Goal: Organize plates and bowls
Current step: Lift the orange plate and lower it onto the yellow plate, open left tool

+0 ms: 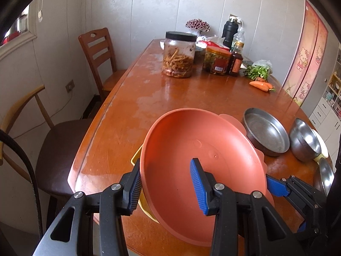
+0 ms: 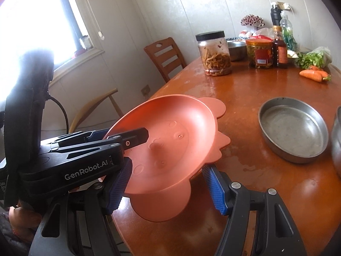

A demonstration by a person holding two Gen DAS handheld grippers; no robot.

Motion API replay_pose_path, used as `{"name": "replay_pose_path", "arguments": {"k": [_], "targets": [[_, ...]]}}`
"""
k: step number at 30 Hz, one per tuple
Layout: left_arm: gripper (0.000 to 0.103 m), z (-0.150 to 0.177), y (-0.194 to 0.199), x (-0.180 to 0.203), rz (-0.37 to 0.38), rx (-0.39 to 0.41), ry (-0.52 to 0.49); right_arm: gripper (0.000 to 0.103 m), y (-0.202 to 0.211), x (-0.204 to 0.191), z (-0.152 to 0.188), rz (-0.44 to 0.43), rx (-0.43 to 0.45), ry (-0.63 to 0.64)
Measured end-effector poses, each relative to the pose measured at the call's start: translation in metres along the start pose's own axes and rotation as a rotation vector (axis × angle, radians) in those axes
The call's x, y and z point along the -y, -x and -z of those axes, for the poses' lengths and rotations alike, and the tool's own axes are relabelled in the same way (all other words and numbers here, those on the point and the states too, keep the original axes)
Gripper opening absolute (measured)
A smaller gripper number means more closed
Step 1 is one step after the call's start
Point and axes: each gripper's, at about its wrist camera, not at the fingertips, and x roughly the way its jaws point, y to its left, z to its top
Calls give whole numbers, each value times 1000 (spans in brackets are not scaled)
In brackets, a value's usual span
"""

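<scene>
Claws first: the left claw (image 1: 166,188) has the near rim of the orange plate (image 1: 191,160) between its blue pads, one finger outside the rim and the other inside the dish, so it's clamped on that edge and holding the plate tilted, far side raised off the counter (image 1: 132,98). From the right wrist view you can see the left tool coming in from the left side, lying almost flat, its upper finger (image 2: 136,137) laid across the inside of the plate. The right claw (image 2: 166,188) sits low at the near edge of the counter with its pads spread wide on either side of the plate's lower rim; can't tell whether they actually touch it. Under the tilted plate there's a second orange plate (image 2: 215,106) with a scalloped, lobed edge lying flat, and a bit of yellow dish (image 1: 135,159) peeks out on the left below them. Just to the right sits a shallow steel pan (image 1: 266,134), and beside that a steel bowl (image 1: 304,139). Further back on the counter: a big black-lidded jar (image 1: 179,55), a red-lidded jar (image 1: 217,60), a sauce bottle (image 1: 236,60), some greens (image 1: 256,71) and carrots (image 1: 261,85).
</scene>
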Motion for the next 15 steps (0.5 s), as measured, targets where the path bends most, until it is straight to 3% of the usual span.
{"name": "replay_pose_path", "arguments": {"k": [15], "targets": [[44, 2, -11, -6, -19, -33, 28, 71, -9, -1, 2, 5, -19, 20]]}}
